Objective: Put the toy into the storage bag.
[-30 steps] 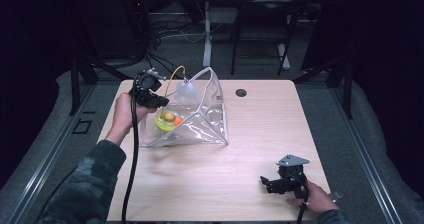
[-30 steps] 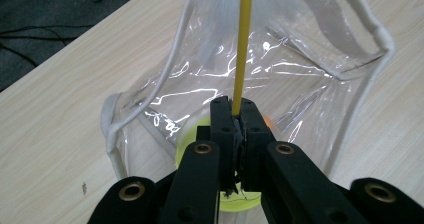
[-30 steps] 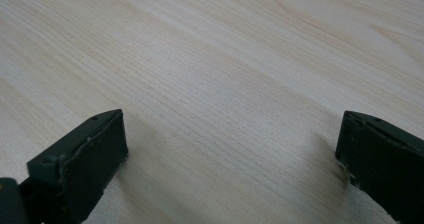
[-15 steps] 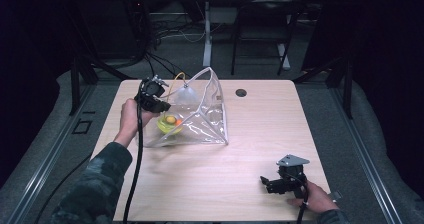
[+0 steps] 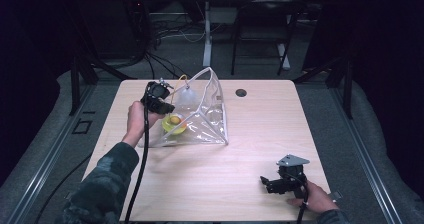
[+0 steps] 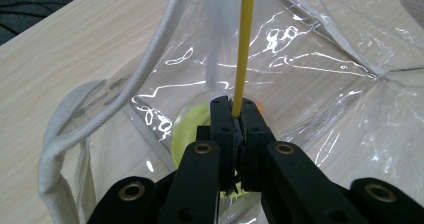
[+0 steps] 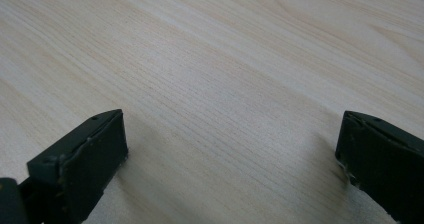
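Dim room, grey floor [image 5: 45,149], light wooden table [image 5: 210,179].

I found no text, label, brand, number or sign that I could read anywhere on my table.

high view looks down from the near side across the whole table [image 5: 250,184]; both gripper views sit close, sharing its wood surface.
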`<state>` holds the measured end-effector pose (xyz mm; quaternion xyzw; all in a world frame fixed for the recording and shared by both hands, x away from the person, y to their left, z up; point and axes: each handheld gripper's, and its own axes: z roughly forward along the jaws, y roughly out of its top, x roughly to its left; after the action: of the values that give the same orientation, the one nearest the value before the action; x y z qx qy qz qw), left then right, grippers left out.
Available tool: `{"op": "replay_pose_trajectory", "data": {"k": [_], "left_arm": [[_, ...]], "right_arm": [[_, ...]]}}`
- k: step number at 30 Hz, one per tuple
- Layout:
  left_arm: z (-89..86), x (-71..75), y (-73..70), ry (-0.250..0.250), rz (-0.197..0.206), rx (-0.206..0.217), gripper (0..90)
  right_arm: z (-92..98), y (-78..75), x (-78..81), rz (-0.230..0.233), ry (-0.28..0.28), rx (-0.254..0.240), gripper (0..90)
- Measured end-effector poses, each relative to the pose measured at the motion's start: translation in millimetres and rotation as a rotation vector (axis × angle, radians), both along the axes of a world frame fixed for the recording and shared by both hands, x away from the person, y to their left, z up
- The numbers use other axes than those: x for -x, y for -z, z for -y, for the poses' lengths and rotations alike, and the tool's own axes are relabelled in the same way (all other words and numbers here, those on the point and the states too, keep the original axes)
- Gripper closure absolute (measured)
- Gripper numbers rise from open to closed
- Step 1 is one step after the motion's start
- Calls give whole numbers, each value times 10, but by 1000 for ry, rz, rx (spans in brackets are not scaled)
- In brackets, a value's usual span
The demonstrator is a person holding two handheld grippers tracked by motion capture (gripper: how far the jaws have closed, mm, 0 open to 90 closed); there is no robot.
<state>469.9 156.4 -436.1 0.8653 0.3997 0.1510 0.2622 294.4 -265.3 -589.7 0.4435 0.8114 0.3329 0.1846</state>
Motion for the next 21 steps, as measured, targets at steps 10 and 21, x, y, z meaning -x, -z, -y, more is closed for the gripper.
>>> {"op": "replay_pose_trajectory", "data": {"k": [10,21], "left_arm": [[10,-62,86,-47,-16,29,879],[56,-90,160,-58,-42,16,861]], "right_arm": [[-19,14,-1,10,11,-43,0],[-19,14,-1,10,11,-43,0]]}}
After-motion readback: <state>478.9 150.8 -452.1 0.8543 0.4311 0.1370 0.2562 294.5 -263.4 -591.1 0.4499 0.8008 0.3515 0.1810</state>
